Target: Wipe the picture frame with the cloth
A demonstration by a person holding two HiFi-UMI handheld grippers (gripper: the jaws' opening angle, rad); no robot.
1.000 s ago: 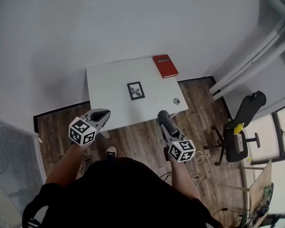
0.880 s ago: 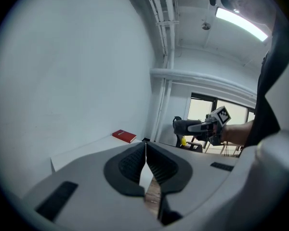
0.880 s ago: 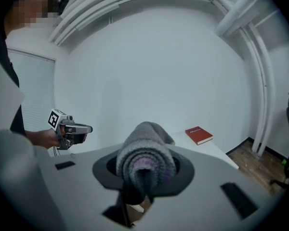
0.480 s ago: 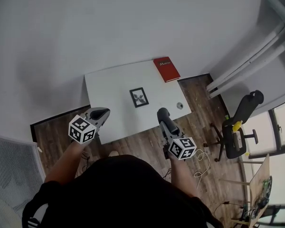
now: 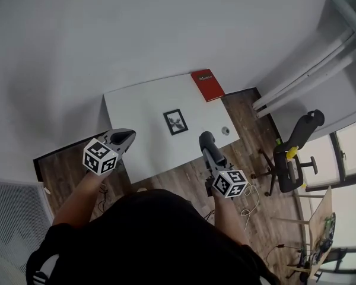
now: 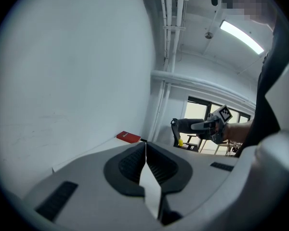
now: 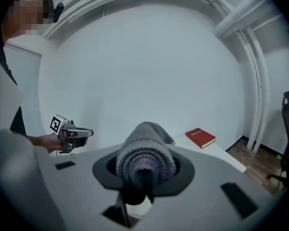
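A small black picture frame (image 5: 175, 122) lies flat near the middle of the white table (image 5: 136, 108). Both grippers hang over the floor short of the table's near edge. My left gripper (image 5: 126, 137) (image 6: 145, 146) is shut with nothing between its jaws. My right gripper (image 5: 206, 139) is shut on a rolled grey knitted cloth (image 7: 145, 157) (image 5: 205, 138), which sticks out past the jaws and hides the fingertips. Neither gripper view shows the frame.
A red book (image 5: 207, 85) (image 7: 201, 137) (image 6: 128, 137) lies at the table's far right corner. A small round grey object (image 5: 225, 130) sits near the right edge. A black office chair (image 5: 293, 153) stands on the wood floor to the right. Pale walls lie beyond.
The head view has shifted a little, so the table and frame sit slightly lower in the picture. Both grippers stay near the table's near edge, the right still holding the cloth.
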